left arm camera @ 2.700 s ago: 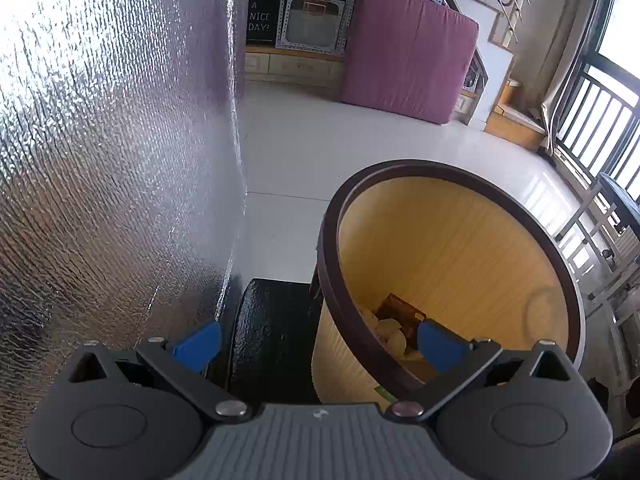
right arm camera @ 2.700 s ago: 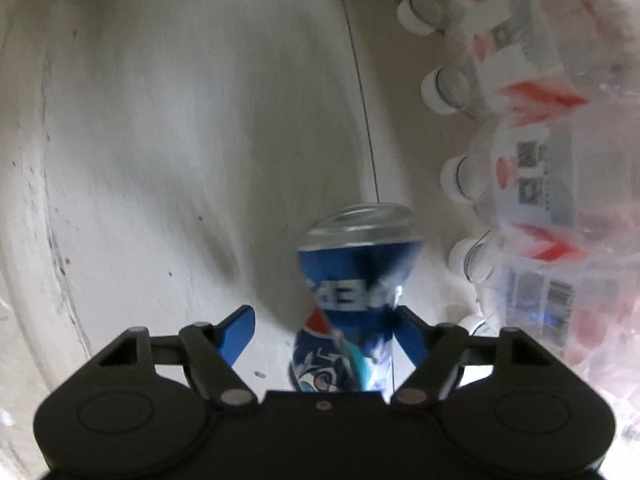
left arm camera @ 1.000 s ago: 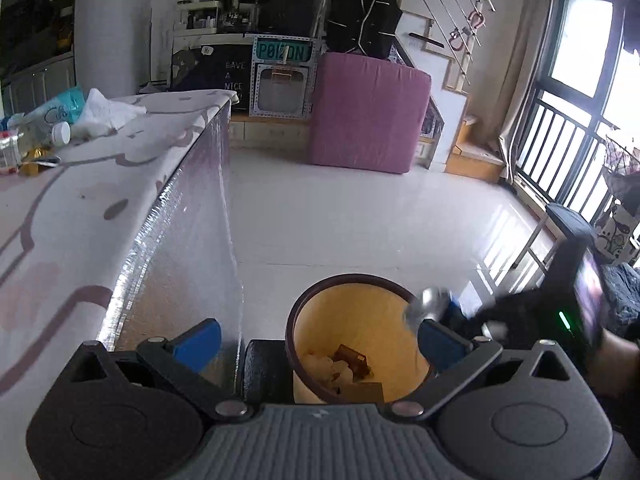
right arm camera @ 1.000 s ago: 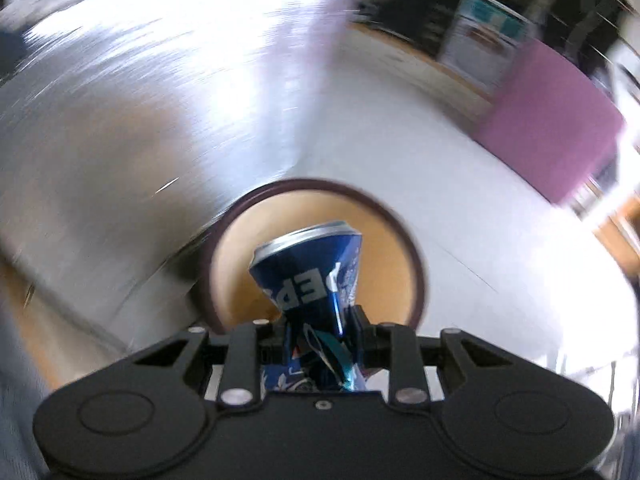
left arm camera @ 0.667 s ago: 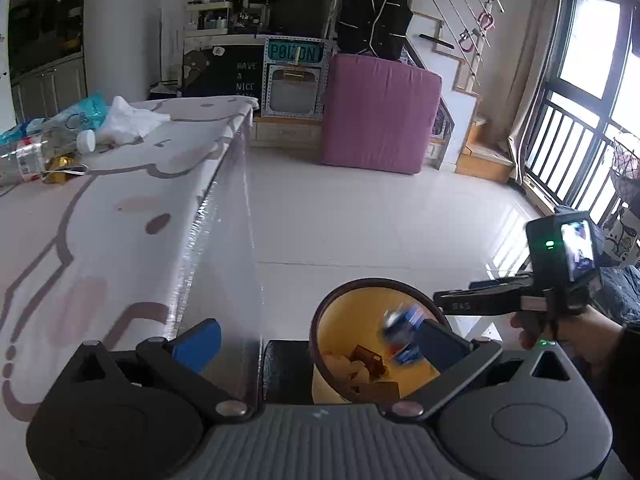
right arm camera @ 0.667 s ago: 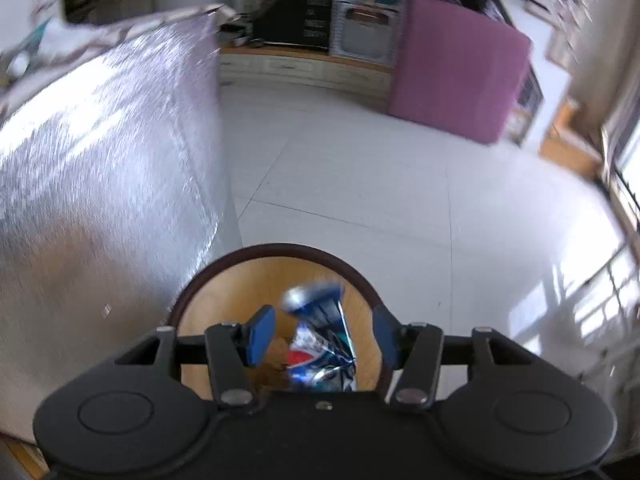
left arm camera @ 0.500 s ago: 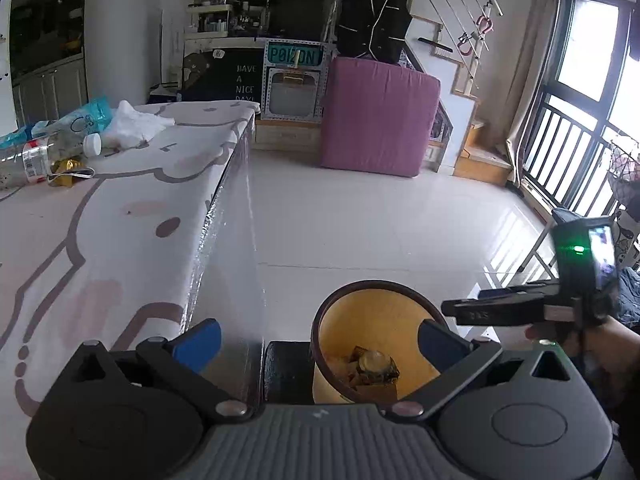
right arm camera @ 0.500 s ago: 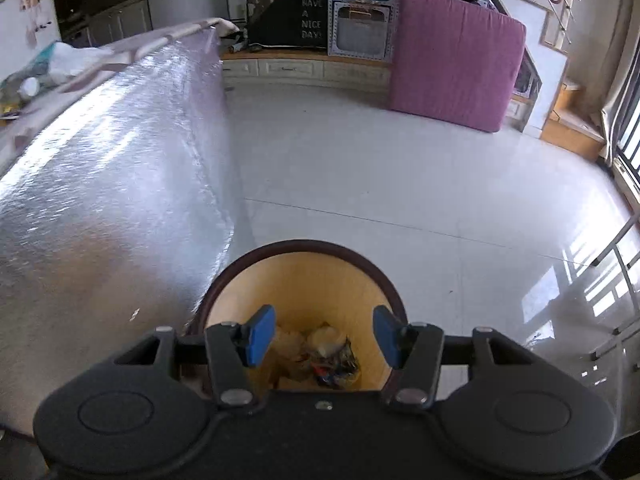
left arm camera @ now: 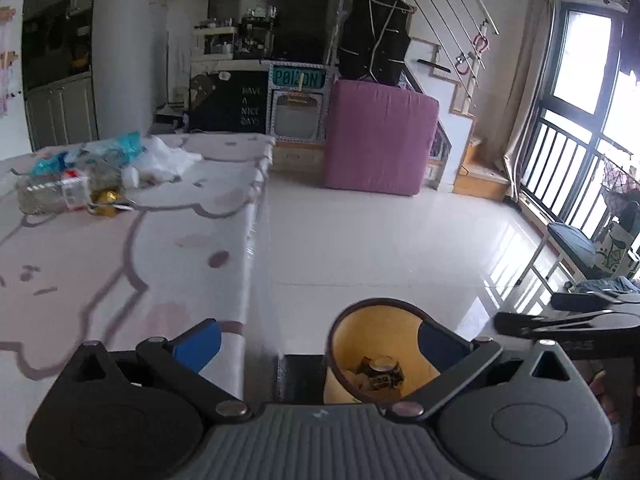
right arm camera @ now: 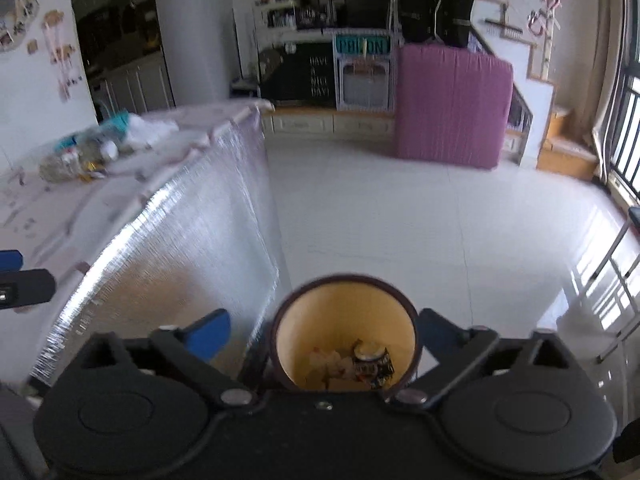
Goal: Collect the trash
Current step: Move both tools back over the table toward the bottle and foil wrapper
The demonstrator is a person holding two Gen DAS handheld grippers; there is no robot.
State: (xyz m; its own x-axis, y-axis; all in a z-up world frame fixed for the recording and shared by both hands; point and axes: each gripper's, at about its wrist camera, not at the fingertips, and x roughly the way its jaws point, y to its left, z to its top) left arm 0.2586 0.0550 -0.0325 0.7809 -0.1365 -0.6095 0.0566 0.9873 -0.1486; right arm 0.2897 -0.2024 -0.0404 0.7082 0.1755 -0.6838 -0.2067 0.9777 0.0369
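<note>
Blue-padded jaws on the right gripper (right arm camera: 322,330) are spread wide and hold nothing; it hangs above the bin (right arm camera: 344,282), likely so anything let go falls straight in. A can (right arm camera: 370,356) lies among scraps at the bottom of the bin. The left gripper (left arm camera: 318,340) is also spread and empty, poised over the table (left arm camera: 120,264) edge beside the bin. More trash (left arm camera: 88,176) sits heaped at the far end of the table: a plastic bottle, wrappers, tissue. The tabletop between is bare, giving a free run to the pile; the foil-covered side (right arm camera: 180,248) drops sheer just beside the bin rim.
</note>
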